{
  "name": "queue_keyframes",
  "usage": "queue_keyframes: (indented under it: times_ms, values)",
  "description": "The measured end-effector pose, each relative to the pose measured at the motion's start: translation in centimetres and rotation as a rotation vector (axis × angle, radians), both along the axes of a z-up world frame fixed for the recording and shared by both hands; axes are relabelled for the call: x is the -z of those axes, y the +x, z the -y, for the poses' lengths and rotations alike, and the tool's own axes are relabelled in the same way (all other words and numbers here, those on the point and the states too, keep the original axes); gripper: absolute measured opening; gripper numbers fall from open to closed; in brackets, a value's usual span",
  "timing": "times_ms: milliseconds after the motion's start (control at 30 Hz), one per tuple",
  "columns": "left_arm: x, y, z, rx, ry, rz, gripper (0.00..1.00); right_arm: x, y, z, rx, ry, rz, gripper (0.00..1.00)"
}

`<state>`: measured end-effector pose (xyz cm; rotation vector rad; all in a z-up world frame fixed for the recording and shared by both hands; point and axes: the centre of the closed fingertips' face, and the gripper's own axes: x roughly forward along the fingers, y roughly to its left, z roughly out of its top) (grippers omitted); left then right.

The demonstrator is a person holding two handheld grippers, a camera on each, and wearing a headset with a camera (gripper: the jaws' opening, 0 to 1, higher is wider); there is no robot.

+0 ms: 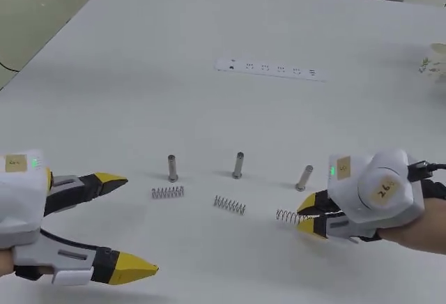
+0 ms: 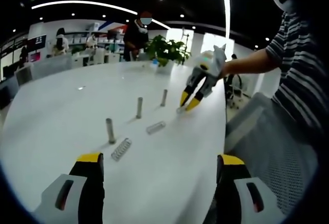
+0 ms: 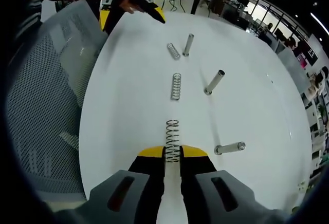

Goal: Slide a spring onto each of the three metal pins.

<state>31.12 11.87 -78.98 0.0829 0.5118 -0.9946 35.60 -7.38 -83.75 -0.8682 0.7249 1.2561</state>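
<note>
Right spring (image 3: 172,134) is clamped by one end in the right gripper (image 3: 172,154) just beside the right pin (image 3: 230,148) — likely for lifting onto it — left gripper (image 1: 136,224) is held agape, well left of that pin.

In the head view the right end of the right spring (image 1: 286,215) is hidden between the jaws of the right gripper (image 1: 304,218). In the right gripper view its near end goes out of sight between the yellow tips. The left gripper (image 1: 141,224) is cut by the left and bottom edges. A pale object (image 1: 435,61) at the right edge of the surface (image 1: 209,109) is cut off and too blurred to name. The sockets of the power strip (image 1: 270,69) are too small to count.
</note>
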Motion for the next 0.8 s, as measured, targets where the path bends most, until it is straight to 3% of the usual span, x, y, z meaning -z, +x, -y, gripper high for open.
queue_keyframes:
  times_ms: [67, 300, 800]
  values:
    - [0.4, -0.1, 0.3, 0.033, 0.011, -0.019, 0.82, -0.1, -0.1, -0.1, -0.002, 0.002, 0.000, 0.08]
    - [0.4, 0.5, 1.8, 0.102, 0.023, -0.015, 0.79, -0.6, -0.5, -0.9, -0.008, 0.023, -0.004, 0.08]
    - [-0.6, 2.1, 5.3, 0.178, -0.042, 0.002, 0.75, -1.5, -0.4, -2.3, -0.035, 0.038, 0.004, 0.08]
